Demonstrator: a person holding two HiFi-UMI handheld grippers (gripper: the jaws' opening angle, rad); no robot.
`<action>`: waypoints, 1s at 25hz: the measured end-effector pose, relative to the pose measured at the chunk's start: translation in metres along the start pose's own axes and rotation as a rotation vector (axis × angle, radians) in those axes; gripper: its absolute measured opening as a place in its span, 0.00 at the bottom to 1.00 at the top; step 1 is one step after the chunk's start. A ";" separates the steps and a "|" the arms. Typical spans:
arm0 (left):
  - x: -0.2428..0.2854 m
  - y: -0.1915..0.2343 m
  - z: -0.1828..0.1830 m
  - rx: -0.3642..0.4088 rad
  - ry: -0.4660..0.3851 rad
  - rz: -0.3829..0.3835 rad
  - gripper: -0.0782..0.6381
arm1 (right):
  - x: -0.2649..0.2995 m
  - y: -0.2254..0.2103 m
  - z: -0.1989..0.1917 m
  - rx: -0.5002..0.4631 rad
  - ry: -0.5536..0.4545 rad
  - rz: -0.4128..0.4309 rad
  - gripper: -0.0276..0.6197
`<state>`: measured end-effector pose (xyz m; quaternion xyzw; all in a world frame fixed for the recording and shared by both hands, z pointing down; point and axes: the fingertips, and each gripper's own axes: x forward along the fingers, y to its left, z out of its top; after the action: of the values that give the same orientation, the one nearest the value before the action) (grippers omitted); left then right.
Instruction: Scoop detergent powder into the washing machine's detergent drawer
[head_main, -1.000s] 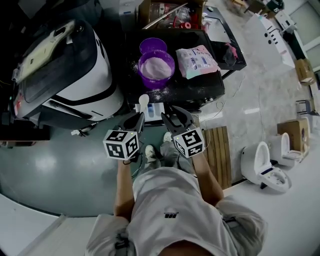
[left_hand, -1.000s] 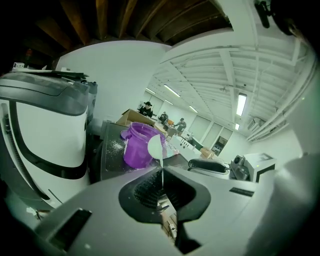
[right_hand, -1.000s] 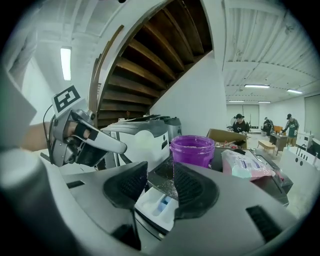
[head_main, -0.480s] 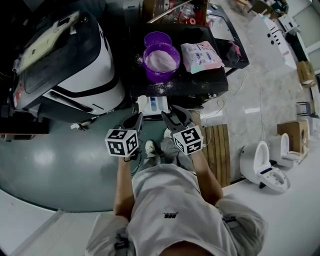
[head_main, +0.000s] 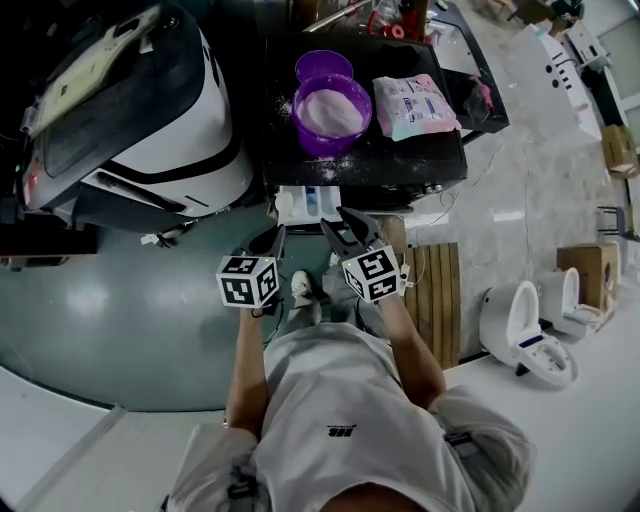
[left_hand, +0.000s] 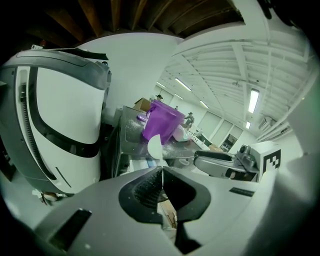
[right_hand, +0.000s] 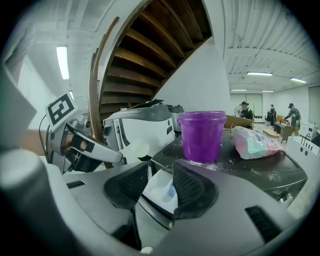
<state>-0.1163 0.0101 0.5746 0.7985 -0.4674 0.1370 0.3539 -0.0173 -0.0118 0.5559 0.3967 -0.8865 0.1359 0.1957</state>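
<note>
Left claw (left_hand: 162, 170): clamped on the handle of the white scoop (left_hand: 154, 147).
Right claw (right_hand: 161, 170): parted, nothing gripped.
Detergent drawer (right_hand: 162, 192): pulled out below the counter (right_hand: 260, 170) front edge.
Purple powder tub (right_hand: 201, 135): on the counter's left half.
Advice: scoop probably best carried level.

No readable text; detergent bag (head_main: 415, 105) print too small

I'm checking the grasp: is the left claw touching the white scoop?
Touching. The left gripper view shows the left claw shut on the thin handle of the white scoop, whose bowl sticks out ahead.
</note>
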 end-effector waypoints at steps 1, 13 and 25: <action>0.003 0.003 -0.003 -0.004 0.005 0.004 0.13 | 0.003 -0.001 -0.003 0.003 0.004 0.001 0.28; 0.035 0.020 -0.030 0.045 0.070 0.059 0.13 | 0.027 -0.007 -0.039 0.024 0.063 0.010 0.27; 0.055 0.033 -0.045 0.223 0.193 0.196 0.13 | 0.030 -0.010 -0.052 0.043 0.088 0.011 0.27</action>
<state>-0.1099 -0.0048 0.6516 0.7663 -0.4889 0.2979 0.2915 -0.0159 -0.0172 0.6170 0.3898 -0.8759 0.1733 0.2253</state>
